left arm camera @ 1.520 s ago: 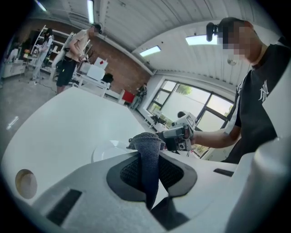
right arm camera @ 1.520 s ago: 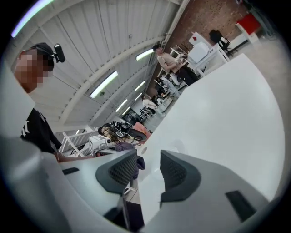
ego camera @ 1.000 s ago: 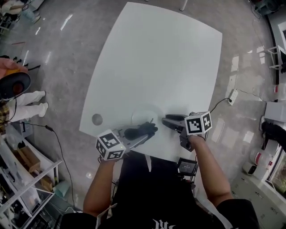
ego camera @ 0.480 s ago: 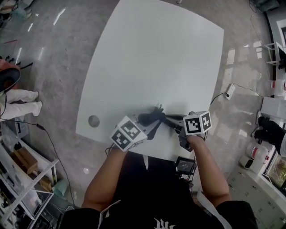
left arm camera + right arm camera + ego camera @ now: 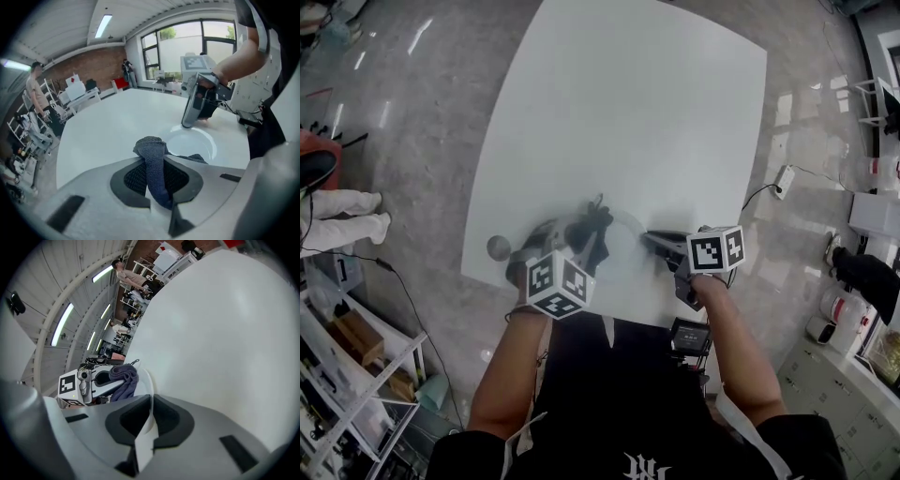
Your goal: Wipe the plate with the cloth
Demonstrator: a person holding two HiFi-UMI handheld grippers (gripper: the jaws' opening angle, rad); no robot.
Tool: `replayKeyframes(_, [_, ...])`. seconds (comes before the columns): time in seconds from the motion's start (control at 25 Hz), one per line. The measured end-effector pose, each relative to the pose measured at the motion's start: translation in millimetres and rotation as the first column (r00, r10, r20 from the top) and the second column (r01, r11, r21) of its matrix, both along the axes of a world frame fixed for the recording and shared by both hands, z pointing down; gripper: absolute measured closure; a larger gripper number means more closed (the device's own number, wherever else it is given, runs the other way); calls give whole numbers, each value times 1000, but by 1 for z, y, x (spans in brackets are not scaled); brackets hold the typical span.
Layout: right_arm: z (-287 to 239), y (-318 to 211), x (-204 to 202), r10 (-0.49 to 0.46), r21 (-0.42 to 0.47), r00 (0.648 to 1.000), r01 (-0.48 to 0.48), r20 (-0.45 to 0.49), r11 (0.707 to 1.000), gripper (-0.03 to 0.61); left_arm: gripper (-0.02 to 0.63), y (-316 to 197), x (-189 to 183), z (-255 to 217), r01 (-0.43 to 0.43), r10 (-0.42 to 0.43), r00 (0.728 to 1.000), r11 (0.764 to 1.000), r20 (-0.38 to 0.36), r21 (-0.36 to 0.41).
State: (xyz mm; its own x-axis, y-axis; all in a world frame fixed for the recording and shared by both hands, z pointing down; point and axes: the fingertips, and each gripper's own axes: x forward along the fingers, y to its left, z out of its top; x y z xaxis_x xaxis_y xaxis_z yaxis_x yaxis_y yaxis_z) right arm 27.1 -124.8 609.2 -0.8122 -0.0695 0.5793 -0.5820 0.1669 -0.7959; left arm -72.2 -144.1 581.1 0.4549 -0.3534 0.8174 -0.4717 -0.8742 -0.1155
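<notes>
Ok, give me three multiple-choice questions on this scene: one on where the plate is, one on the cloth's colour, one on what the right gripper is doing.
1. Where is the plate?
A. on the table, near the person's edge
B. at the table's far corner
C. on the floor

2. What colour is the cloth?
A. red
B. dark blue-grey
C. yellow

3. What is the right gripper shut on?
A. the cloth
B. nothing
C. the plate's rim

Answers:
1 A: the head view shows it between the two grippers at the near edge.
2 B: it shows dark blue-grey in the left gripper, which is shut on it.
3 C: its fingers have just been closing, and the white rim is pinched between them.
</notes>
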Motion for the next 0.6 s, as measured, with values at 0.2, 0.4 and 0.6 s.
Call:
replayKeyframes(0.2, [-1,3,-1,34,7,999,-34,-5,999,558,563,48,-23,0,-10,13,998,998,57,-63])
replayKeyframes(0.4, [0,2,0,57,8,998,-57,-5,998,558,564,100,13,7,-72,74,997,988,14,-134])
replayKeyframes(0.6, [2,-1,3,72,14,997,-72,-7,997,558,563,97,62,12,-104,99,994,983,-45,-151])
